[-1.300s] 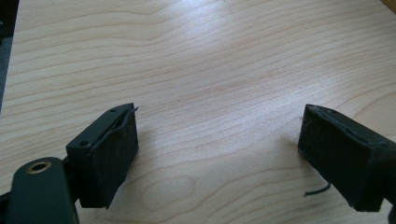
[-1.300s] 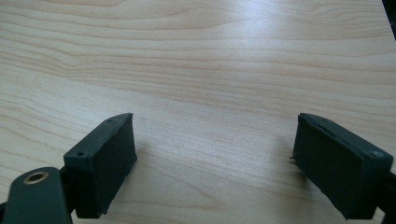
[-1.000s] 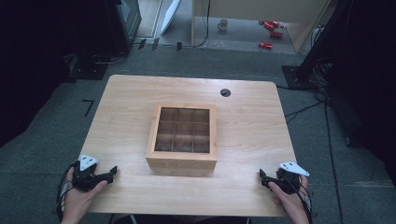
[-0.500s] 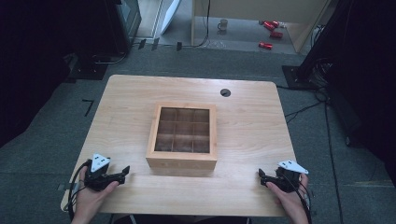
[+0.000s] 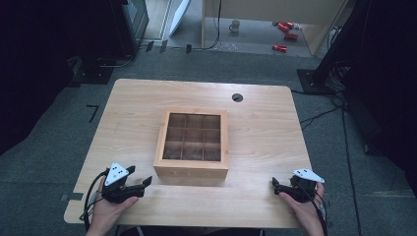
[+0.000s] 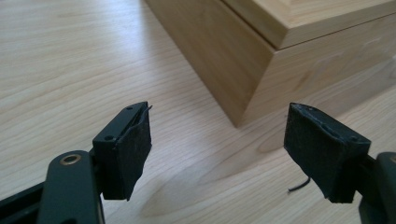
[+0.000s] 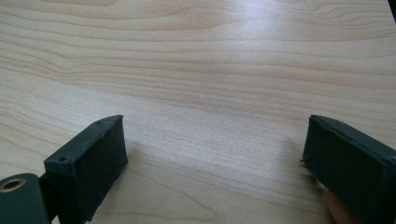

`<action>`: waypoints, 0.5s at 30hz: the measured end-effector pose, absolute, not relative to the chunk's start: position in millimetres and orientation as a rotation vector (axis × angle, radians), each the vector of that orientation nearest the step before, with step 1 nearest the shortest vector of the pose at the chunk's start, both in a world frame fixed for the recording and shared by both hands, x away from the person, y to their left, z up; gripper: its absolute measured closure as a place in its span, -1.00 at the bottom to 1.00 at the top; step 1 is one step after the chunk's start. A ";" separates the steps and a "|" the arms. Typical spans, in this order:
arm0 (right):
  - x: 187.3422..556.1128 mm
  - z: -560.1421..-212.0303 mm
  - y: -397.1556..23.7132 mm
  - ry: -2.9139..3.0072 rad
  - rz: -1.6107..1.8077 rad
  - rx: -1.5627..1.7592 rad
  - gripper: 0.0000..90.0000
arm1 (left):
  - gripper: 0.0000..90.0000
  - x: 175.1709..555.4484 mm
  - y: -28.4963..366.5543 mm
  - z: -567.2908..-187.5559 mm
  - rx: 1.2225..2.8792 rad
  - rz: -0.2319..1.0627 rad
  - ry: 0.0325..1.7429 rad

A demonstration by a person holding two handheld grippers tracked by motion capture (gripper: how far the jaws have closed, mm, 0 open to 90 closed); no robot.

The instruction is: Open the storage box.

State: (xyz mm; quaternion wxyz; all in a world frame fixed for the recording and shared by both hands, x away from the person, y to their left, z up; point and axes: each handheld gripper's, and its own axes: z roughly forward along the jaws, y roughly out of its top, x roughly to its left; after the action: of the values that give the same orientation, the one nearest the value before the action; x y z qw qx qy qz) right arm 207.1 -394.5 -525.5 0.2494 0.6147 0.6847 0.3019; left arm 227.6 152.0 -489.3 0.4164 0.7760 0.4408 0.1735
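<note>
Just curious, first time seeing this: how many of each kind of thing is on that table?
Wooden box with nine compartments: 1
Hand-held claws: 2, the left claw and the right claw, both open and holding nothing
Total: 3

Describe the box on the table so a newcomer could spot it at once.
On the light wooden table, look near the middle, slightly toward the person. The box sits there: square, pale wood, its top a dark window over a three-by-three grid of compartments. It is the sole raised thing on the table; the small round hole behind it lies flush.
</note>
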 end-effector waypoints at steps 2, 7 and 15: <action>207.2 -525.5 -394.5 1.864 0.821 1.676 -0.87 | -0.53 228.9 149.4 -488.4 1.943 0.432 1.129; 207.8 -525.5 -393.7 1.857 0.819 1.681 -0.87 | -0.44 231.1 143.0 -487.2 1.940 0.415 1.125; 208.9 -525.6 -392.6 1.849 0.816 1.686 -0.87 | -0.20 232.5 138.4 -486.0 1.949 0.390 1.107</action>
State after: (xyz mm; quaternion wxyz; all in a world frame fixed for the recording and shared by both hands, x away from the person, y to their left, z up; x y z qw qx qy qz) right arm 208.9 -392.6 -525.6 0.2519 0.6200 0.6798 0.3002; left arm 232.5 138.4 -486.0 0.4199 0.7775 0.4415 0.1554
